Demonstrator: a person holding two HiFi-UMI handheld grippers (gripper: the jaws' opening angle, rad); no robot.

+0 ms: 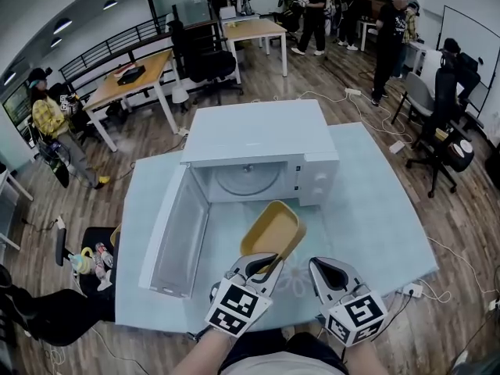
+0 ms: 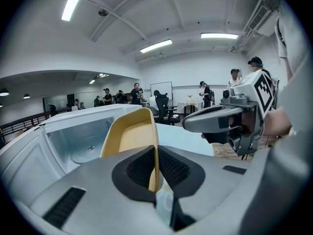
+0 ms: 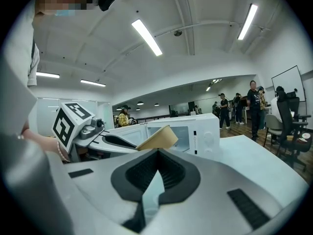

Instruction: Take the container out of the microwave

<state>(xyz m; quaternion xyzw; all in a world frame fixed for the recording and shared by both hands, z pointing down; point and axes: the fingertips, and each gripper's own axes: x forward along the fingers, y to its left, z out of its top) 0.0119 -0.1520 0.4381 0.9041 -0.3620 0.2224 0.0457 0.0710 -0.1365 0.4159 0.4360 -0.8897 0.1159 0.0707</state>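
A yellow container (image 1: 273, 229) hangs tilted above the table, just in front of the open white microwave (image 1: 258, 135). My left gripper (image 1: 266, 266) is shut on its near rim. In the left gripper view the rim (image 2: 154, 153) stands edge-on between the black pads, with the bare microwave cavity (image 2: 73, 141) behind it. My right gripper (image 1: 332, 276) hovers beside it on the right, shut and holding nothing. In the right gripper view the container (image 3: 159, 138) and the left gripper (image 3: 112, 141) show beyond my right gripper (image 3: 157, 153).
The microwave door (image 1: 176, 237) swings out to the left over the pale blue table (image 1: 375, 217). The turntable (image 1: 246, 180) sits inside the cavity. Office chairs, wooden desks and several people stand farther back. Cables run across the floor on the right.
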